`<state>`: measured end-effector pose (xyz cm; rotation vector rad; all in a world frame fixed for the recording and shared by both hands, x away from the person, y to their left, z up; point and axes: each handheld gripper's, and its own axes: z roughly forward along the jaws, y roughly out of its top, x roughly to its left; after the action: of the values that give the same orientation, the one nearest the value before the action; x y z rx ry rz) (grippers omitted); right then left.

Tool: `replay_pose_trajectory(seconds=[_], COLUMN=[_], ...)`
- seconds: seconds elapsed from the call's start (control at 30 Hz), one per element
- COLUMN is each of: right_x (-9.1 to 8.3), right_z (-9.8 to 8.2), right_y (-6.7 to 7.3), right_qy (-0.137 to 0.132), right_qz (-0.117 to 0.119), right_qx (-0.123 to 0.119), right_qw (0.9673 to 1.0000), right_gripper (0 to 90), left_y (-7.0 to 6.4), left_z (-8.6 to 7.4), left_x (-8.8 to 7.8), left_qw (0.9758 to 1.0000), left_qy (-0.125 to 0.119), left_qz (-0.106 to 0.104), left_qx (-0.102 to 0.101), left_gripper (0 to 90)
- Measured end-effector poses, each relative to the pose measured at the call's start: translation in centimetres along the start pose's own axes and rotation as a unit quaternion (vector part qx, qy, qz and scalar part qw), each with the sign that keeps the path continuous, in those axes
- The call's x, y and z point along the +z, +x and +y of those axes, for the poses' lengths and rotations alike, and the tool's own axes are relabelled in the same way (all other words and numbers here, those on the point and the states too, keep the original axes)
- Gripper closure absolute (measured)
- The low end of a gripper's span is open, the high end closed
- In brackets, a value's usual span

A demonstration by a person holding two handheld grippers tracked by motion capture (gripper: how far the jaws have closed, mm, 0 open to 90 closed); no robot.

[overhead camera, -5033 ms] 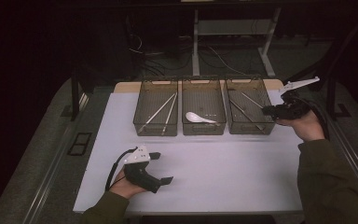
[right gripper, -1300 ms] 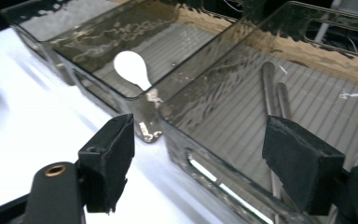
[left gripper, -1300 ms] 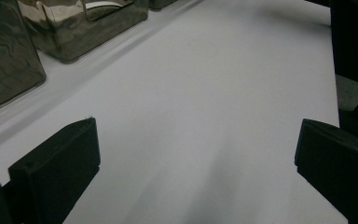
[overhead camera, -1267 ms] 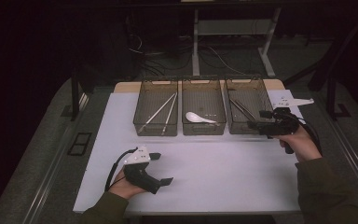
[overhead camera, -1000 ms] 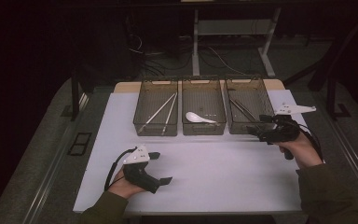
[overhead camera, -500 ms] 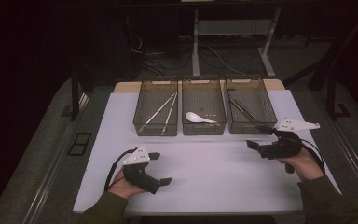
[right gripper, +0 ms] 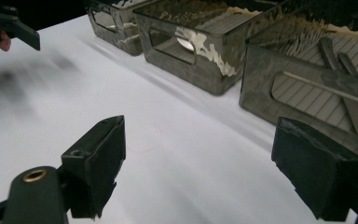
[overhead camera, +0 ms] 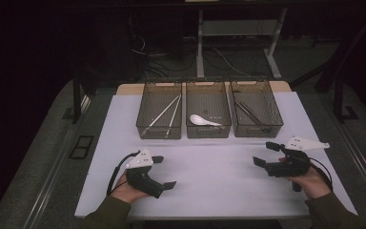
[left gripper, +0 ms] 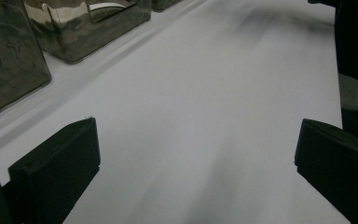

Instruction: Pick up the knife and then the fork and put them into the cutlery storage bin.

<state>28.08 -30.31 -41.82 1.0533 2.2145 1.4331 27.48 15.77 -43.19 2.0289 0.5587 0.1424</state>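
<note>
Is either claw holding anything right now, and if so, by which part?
Nothing is held. The left claw and right claw both stand open over the white table, with only bare surface between their jaws.

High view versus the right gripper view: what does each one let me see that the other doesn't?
From above you see the whole row of three bins, the white chopsticks in the left bin, and the floor cables. The right gripper view adds a close look between its own open jaws at bare white table. Both show the white spoon in the middle bin and dark utensils in the right bin.
</note>
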Motion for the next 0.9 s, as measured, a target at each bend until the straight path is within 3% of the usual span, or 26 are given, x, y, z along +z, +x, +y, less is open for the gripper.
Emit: replay_pose_trajectory(seconds=[0.33,0.9], right_x=[-0.4,0.0], right_z=[-1.4,-2.8], right_y=[0.5,1.4], right_qy=[0.012,0.039], right_qz=[0.007,0.015], right_qx=[0.006,-0.016], right_qw=[0.9999,0.999], right_gripper=[17.5,17.5], left_y=[0.0,-0.1], left_z=[0.0,0.0], left_x=[0.0,0.0], left_qw=[1.0,1.0], left_qy=[0.0,0.001], left_qz=[0.001,0.001], left_qx=[-0.001,-0.001], left_gripper=[0.0,0.0])
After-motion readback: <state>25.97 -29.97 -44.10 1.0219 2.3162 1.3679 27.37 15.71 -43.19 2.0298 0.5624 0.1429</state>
